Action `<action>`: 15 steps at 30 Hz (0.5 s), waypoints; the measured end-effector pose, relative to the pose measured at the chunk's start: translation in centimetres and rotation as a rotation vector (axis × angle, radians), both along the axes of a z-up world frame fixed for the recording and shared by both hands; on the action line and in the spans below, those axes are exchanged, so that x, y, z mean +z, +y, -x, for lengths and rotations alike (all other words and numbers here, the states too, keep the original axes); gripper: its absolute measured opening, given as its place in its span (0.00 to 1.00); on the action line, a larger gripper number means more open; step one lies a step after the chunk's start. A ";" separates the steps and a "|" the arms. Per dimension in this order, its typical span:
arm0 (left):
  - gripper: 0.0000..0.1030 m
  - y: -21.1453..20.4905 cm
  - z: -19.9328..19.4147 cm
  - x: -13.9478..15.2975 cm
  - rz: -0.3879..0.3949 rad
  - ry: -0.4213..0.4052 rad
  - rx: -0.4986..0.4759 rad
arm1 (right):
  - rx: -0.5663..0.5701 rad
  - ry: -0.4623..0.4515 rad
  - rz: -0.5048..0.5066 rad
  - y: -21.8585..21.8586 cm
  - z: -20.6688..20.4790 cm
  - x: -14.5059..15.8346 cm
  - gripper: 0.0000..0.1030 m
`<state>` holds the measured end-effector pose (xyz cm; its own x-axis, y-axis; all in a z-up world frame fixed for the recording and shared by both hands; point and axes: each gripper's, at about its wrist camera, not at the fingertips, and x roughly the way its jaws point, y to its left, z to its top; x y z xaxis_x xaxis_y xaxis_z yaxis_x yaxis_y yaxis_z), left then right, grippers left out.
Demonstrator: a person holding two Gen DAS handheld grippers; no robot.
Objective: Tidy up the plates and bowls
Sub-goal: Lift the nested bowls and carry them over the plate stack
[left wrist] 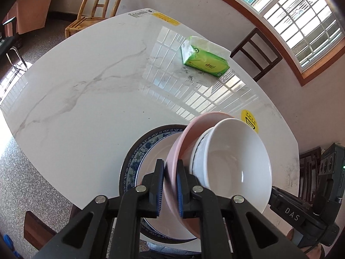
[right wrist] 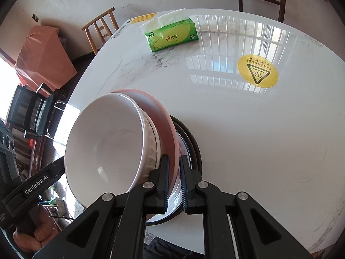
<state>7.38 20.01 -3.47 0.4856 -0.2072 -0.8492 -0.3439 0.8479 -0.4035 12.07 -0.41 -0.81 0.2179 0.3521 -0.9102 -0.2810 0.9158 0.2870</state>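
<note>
A pink plate [left wrist: 174, 151] carries two nested white bowls [left wrist: 232, 161], and both grippers hold it by opposite rims. My left gripper [left wrist: 169, 185] is shut on the pink rim. In the right wrist view, my right gripper [right wrist: 173, 183] is shut on the other side of the pink plate [right wrist: 159, 116], next to the white bowls [right wrist: 107, 138]. The load looks tilted and hangs just over a blue-patterned plate [left wrist: 138, 157] with a dark rim [right wrist: 192, 142], which lies on the white marble table [left wrist: 86, 86] near its front edge. Whether the two plates touch is hidden.
A green tissue pack [left wrist: 204, 58] lies toward the table's far side. A yellow hot-surface sticker [right wrist: 257, 71] is stuck on the tabletop. A light wooden chair [left wrist: 101, 6] and a dark chair [left wrist: 258, 54] stand at the far edges. A hand [right wrist: 36, 235] grips the left tool's handle.
</note>
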 end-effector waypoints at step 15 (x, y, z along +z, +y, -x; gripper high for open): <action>0.08 0.2 0.0 -1.1 -0.014 -0.012 -0.020 | 0.007 -0.015 0.012 0.7 0.2 -1.1 0.12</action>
